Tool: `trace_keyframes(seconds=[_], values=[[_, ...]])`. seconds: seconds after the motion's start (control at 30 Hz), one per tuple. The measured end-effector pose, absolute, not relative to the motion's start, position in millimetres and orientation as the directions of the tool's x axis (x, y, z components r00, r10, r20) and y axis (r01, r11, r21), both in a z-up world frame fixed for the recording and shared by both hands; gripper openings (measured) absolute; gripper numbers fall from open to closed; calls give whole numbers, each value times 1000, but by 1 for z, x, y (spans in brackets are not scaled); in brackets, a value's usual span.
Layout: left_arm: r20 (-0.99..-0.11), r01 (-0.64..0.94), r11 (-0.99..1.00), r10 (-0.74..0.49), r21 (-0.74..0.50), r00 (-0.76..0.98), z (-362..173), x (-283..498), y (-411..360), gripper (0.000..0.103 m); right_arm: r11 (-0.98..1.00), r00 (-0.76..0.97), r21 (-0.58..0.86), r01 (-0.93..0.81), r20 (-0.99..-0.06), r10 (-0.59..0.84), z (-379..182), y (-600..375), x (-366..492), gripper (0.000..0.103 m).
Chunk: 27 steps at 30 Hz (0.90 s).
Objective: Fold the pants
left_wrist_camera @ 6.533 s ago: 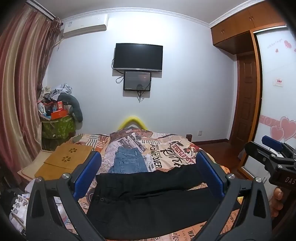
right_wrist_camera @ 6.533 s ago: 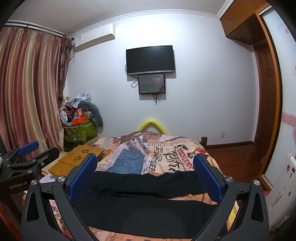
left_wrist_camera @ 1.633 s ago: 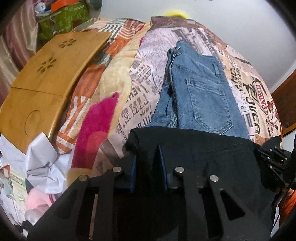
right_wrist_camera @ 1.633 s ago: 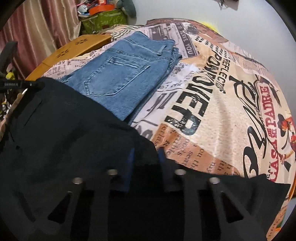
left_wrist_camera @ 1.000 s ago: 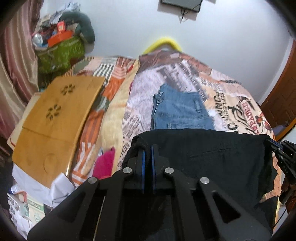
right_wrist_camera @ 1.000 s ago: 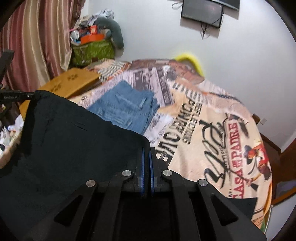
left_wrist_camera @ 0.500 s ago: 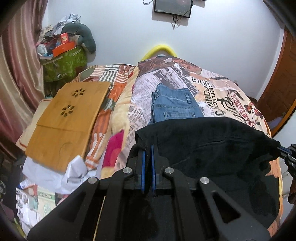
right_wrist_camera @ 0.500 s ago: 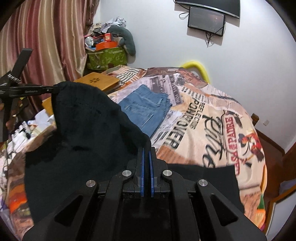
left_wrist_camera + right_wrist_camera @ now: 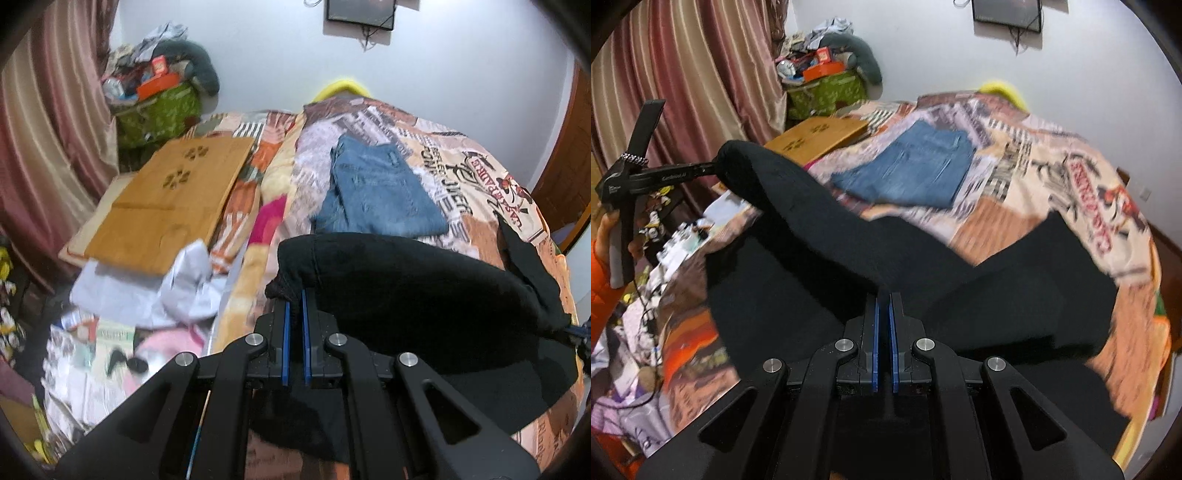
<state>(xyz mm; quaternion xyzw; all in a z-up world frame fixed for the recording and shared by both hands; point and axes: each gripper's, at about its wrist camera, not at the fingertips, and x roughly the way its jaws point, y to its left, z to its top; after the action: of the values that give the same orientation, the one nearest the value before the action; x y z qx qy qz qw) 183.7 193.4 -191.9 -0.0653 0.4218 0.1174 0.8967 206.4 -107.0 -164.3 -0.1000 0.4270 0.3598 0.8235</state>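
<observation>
Black pants (image 9: 413,280) hang stretched between both grippers above the near part of the bed. My left gripper (image 9: 293,301) is shut on one end of the black fabric, which bunches over its blue pads. My right gripper (image 9: 883,297) is shut on the other end of the pants (image 9: 849,243). In the right wrist view the left gripper (image 9: 713,168) shows at the left, held by a hand in an orange sleeve, with the cloth pinched at its tip. The lower layer of the pants lies on the bedspread beneath.
Folded blue jeans (image 9: 373,192) lie further up the printed bedspread (image 9: 476,173). A wooden lap desk (image 9: 173,206) sits left of the bed above white paper and floor clutter (image 9: 110,332). A curtain (image 9: 683,74) and a green box (image 9: 827,92) stand at the left.
Both grippers have pulled back toward the near end of the bed, carrying the black pants edge with them. The jeans now look further away and more of the floor clutter shows.
</observation>
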Motion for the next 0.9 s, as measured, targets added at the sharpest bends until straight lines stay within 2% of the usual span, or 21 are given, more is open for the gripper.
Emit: trace_keyframes(seconds=[0.37, 0.53, 0.63, 0.7, 0.77, 0.83, 0.9], values=[[-843, -328, 945, 165, -14, 511, -241, 138, 201, 5, 752, 334, 180, -634, -814, 476, -190, -111, 172, 7], [-843, -316, 949, 181, 13, 507, -238, 135, 194, 5, 759, 325, 190, -622, -820, 471, -182, -115, 167, 9], [-840, -293, 956, 165, 7, 517, -230, 140, 185, 7, 769, 325, 193, -609, -824, 464, -176, -123, 167, 15], [-844, -271, 962, 139, -8, 519, -225, 147, 177, 16, 788, 337, 195, -583, -825, 453, -173, -133, 169, 25], [-845, -256, 967, 121, -20, 521, -221, 154, 171, 46, 806, 353, 205, -556, -819, 452, -168, -144, 173, 38], [-834, -240, 970, 109, -29, 541, -214, 161, 160, 61, 822, 375, 207, -530, -812, 446, -161, -156, 179, 39], [-823, -215, 976, 94, -35, 560, -206, 171, 149, 65, 842, 398, 203, -500, -810, 431, -154, -168, 187, 41]])
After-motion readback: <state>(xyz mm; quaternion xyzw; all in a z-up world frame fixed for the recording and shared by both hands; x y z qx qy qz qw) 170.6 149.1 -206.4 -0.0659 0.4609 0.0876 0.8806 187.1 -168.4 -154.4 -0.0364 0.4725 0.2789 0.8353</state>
